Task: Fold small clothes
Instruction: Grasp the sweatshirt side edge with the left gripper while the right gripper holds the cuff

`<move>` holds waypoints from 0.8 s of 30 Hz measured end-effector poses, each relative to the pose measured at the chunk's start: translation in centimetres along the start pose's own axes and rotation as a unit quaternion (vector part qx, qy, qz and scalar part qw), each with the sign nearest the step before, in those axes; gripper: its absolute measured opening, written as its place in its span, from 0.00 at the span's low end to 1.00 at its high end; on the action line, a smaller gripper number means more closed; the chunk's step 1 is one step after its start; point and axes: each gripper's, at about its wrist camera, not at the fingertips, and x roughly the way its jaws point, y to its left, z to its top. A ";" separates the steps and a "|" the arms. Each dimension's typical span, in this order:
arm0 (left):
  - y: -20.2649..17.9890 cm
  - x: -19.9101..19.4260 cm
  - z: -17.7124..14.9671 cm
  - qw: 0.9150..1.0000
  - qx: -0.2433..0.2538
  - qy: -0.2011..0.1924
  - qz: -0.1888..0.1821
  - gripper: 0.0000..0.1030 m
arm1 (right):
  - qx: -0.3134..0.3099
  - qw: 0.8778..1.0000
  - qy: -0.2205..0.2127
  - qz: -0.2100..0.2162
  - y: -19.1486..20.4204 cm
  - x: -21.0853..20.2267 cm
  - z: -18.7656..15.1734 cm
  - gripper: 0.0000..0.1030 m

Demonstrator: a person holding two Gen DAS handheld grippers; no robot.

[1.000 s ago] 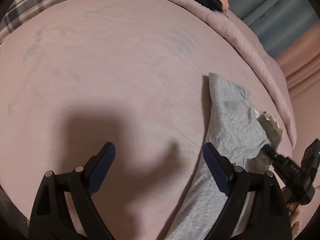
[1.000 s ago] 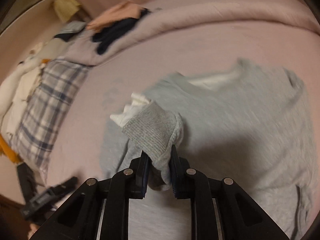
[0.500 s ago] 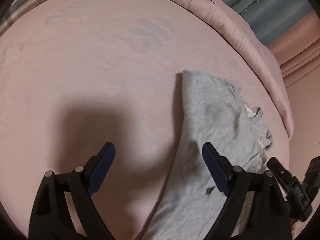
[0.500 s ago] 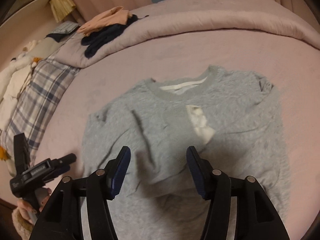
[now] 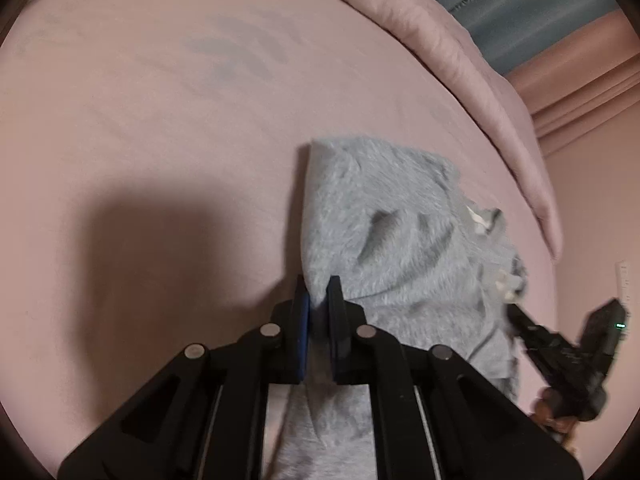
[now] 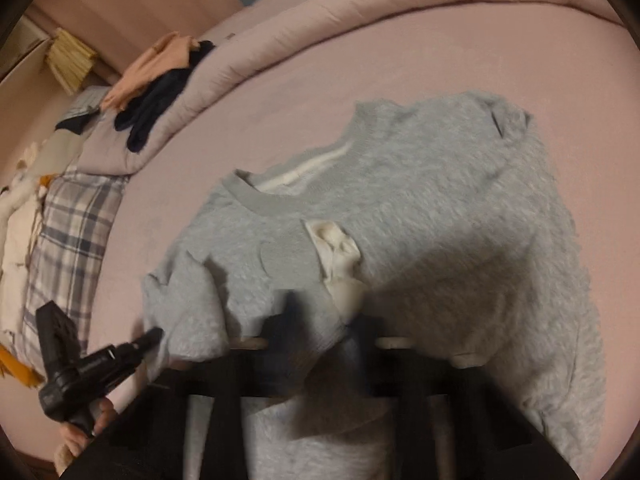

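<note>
A small grey sweatshirt (image 6: 440, 200) lies on the pink bed (image 6: 360, 60), neck toward the far side, one sleeve folded across its chest with a white cuff lining (image 6: 336, 248) showing. My left gripper (image 5: 318, 300) is shut on the sweatshirt's left edge (image 5: 316, 240); it also shows at the lower left of the right wrist view (image 6: 148, 338). My right gripper (image 6: 320, 344) is blurred and stands narrowed around the folded sleeve. In the left wrist view it (image 5: 516, 312) touches the sweatshirt's right side.
A rolled pink duvet (image 6: 360, 12) runs along the far edge of the bed. A pile of peach and dark clothes (image 6: 160, 76) lies on it. A plaid pillow (image 6: 68, 232) is at the left. Blue curtains (image 5: 520, 8) hang behind.
My right gripper let go of the sleeve cuff, opened, then came down over the folded sleeve. My left gripper moved right and shut on the sweatshirt's left edge.
</note>
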 end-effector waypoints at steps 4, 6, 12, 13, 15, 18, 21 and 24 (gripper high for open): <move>-0.1 -0.7 0.5 1.000 0.006 -0.007 -0.002 0.07 | 0.000 0.999 -0.042 0.001 0.1 -2.2 0.6 0.13; -0.3 -0.9 0.7 1.000 0.012 -0.010 0.006 0.07 | -0.009 0.998 -0.067 -0.014 0.1 -3.5 0.8 0.13; 0.4 -0.3 1.0 0.998 0.021 -0.008 0.061 0.03 | -0.003 0.995 -0.090 -0.053 -1.9 -4.1 1.2 0.12; 0.8 -0.1 1.0 0.999 0.008 0.005 0.039 0.03 | 0.001 0.996 -0.080 -0.048 -2.4 -3.8 1.1 0.12; 1.2 -0.1 0.9 0.999 -0.002 0.009 0.031 0.03 | 0.015 0.997 -0.068 -0.040 -3.3 -3.2 0.7 0.12; 1.0 -0.6 0.6 1.000 -0.002 0.006 0.031 0.08 | 0.022 0.997 -0.057 -0.041 -4.1 -2.6 0.3 0.12; 0.7 -1.4 -0.1 1.000 -0.009 0.014 0.000 0.31 | 0.023 0.997 -0.055 -0.042 -4.3 -2.5 0.2 0.12; -0.2 -2.3 -1.1 1.000 -0.006 0.008 -0.011 0.51 | 0.022 0.997 -0.055 -0.042 -4.2 -2.5 0.0 0.12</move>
